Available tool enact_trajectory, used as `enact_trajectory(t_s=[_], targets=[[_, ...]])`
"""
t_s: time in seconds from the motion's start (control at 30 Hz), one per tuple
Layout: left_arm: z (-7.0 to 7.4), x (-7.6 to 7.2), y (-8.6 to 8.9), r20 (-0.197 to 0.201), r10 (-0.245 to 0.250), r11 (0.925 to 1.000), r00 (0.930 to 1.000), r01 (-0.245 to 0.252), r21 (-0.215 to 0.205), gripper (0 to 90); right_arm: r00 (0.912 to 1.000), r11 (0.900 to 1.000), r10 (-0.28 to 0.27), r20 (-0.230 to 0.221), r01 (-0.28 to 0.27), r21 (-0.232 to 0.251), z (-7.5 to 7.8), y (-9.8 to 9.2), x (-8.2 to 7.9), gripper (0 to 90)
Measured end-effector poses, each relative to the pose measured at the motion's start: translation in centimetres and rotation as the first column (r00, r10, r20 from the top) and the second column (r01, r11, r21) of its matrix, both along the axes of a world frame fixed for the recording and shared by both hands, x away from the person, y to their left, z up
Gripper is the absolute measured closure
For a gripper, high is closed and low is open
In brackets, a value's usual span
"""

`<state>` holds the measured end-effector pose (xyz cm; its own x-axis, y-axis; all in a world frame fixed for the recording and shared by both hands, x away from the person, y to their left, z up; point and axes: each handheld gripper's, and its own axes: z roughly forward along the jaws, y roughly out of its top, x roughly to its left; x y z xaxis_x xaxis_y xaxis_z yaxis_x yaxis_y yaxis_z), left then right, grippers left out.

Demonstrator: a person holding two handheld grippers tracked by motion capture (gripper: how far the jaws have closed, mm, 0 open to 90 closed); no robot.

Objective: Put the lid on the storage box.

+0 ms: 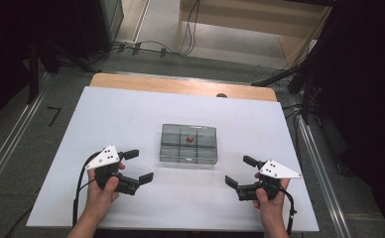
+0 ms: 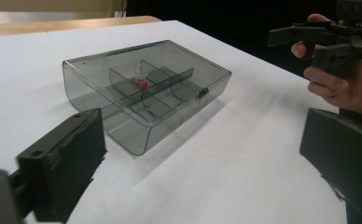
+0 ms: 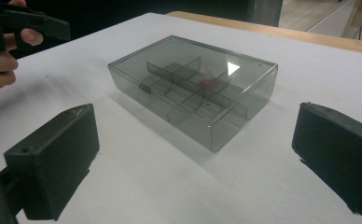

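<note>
Left claw [image 2: 202, 168] stood w/ jaws wide apart, nothing btwn them. Ahead of it on the white table [image 2: 244, 168] sat a smoky clear box [image 2: 146, 91], lid shut, dividers inside. Small red item [image 2: 140, 82] lay in a middle compartment of the box. Right of the box, well apart, a hand [image 2: 342, 84] held the other claw [image 2: 295, 44], jaws spread.

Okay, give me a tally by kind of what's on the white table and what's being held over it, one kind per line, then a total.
Clear grey compartment box: 1
Small red piece inside the box: 1
Hand-held black grippers, both open with nothing between the jaws: 2, left gripper and right gripper
Total: 4
</note>
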<state>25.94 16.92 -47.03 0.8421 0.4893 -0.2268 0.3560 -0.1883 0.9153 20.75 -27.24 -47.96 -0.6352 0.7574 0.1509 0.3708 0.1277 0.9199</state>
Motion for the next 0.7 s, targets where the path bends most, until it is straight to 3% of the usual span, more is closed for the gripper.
enact_trajectory(t_s=[0.1, 0.7], targets=[[0.2, -0.6, 0.8, 0.014, 0.014, 0.9999, 0.9998, -0.014, 0.001, 0.0, 1.0000, 1.000, -0.001, 0.005, 0.001, -0.006, 0.0, -0.4, -0.4, 0.0], [-0.2, -3.0, 4.8, 0.011, 0.072, 0.9970, 0.9973, -0.072, 0.028, 0.0, 0.9991, 0.998, -0.043, 0.008, 0.043, -0.047, -0.5, -3.6, -2.8, 0.0]])
